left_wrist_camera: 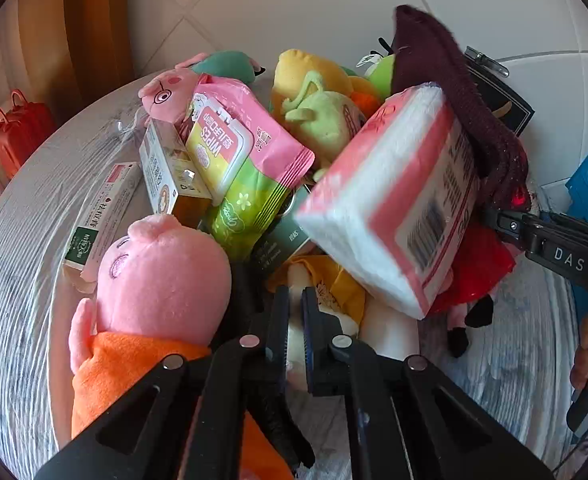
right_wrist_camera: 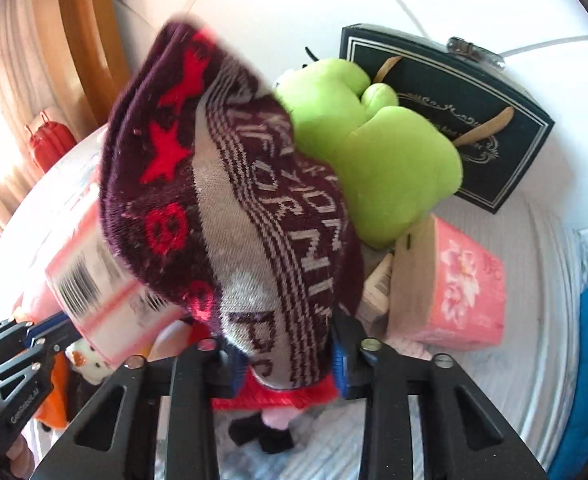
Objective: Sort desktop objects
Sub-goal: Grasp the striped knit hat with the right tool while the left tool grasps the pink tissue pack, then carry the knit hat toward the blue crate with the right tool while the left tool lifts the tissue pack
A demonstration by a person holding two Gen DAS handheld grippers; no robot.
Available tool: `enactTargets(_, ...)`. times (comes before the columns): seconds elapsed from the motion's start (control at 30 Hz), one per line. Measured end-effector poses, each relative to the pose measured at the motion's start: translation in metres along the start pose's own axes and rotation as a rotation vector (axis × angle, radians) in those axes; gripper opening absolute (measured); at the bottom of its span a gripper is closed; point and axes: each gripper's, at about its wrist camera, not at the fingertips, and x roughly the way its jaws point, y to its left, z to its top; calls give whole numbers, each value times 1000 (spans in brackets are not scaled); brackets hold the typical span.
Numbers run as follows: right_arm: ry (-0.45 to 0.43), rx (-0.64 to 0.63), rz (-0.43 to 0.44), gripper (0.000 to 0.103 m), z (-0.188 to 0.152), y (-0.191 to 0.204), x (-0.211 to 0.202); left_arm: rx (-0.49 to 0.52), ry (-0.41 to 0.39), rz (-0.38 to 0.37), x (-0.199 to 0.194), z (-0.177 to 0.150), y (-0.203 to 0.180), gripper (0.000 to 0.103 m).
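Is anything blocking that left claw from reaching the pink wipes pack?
Yes. The pink pig plush and a tilted tissue pack crowd the space between the left gripper and the wipes pack.

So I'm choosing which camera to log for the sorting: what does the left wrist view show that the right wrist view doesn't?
Only the left wrist view shows the wipes pack, the pink pig plush and the yellow plush. Only the right shows the floral pink box and the writing on the knit sock held in the right gripper. Both show the tissue pack, the sock, the green plush and the dark box.
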Motion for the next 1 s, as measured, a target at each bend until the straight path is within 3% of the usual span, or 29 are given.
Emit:
enactTargets(0.17, 4, 52, 22, 26, -25, -19, -33, 16, 36, 16, -13, -25, 8, 5)
enactTargets(0.33, 74, 147, -32, 26, -71, -55, -52, 22, 79, 13, -21, -52, 9, 2)
enactTargets(0.43, 138, 189, -77, 26, -98, -76, -54, 41, 46, 17, -41, -53, 5, 2)
enactTargets(0.53, 179, 190, -84, 26, -116, -85, -55, 69, -8, 15, -54, -35, -7, 3)
enactTargets(0.6, 191, 183, -83, 26, -122, -83, -54, 93, -30, 24, -53, -18, -18, 8)
enactTargets(0.73, 211, 182, -101, 27, -129, -80, -48, 116, -57, -3, -41, 16, -25, 63)
enactTargets(0.8, 233, 200, -106, 28, -139, -82, -44, 141, -55, -15, -31, 28, -25, 65)
enactTargets(0.9, 263, 216, -106, 31, -145, -90, -36, 165, 16, -47, -1, 37, -25, 65)
enactTargets(0.97, 274, 224, -93, 37, -148, -91, -32, 162, 58, -115, 13, 37, -25, 65)
enactTargets(1.0, 273, 228, -82, 46, -148, -91, -32, 169, 54, -114, 16, 35, -28, 66)
